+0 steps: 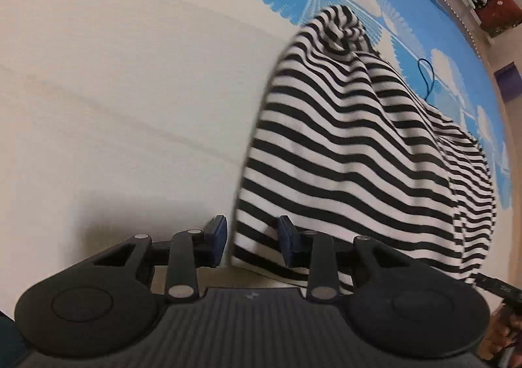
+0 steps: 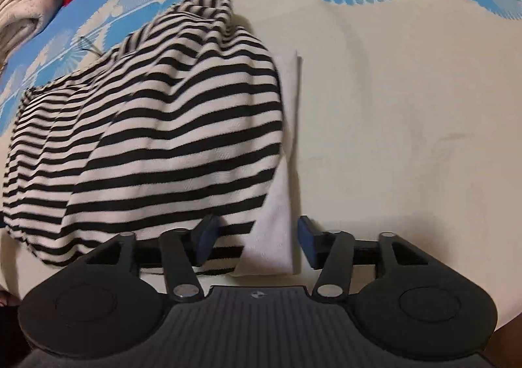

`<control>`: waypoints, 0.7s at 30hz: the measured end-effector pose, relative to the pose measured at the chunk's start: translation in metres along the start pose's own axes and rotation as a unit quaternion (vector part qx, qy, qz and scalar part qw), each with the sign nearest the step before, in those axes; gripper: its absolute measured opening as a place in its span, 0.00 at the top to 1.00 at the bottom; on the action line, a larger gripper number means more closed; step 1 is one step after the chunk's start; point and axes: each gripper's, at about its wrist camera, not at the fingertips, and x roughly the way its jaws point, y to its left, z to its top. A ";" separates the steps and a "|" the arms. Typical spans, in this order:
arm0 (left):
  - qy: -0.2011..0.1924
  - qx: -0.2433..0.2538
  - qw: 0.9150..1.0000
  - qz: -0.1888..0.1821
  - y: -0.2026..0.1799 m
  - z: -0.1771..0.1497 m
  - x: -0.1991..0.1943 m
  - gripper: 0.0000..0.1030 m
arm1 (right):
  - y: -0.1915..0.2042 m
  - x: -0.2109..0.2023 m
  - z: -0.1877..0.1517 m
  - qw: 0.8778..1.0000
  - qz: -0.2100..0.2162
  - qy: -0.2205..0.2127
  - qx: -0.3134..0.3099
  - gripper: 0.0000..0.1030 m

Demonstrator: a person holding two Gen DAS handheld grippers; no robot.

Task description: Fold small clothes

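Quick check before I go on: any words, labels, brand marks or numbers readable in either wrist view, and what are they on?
No readable text in either view.
Left gripper body: a small pale emblem, no letters legible.
Right gripper body: a small round emblem, no letters legible.
Striped garment: no tag or print visible.
Bedsheet: blue fan pattern only, no writing.

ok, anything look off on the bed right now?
The striped garment is heaped and rumpled, its far end bunched into a peak rather than lying flat. Its plain white inner side is turned out along one edge. A thin dark cord lies loose on the bedsheet beyond it. Both grippers are open.
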 end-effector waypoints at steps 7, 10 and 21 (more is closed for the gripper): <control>-0.008 0.039 0.999 0.009 -0.014 -0.008 -0.001 0.89 | 0.002 -0.001 -0.003 1.000 0.017 -0.003 -0.010 0.69; -0.079 0.051 0.996 -0.002 -0.017 -0.013 -0.030 0.92 | 0.016 -0.015 -0.004 0.997 0.020 -0.035 -0.065 0.94; -0.016 0.075 0.996 0.038 -0.011 -0.041 -0.023 0.97 | -0.036 -0.053 -0.009 0.998 -0.011 -0.060 0.007 0.97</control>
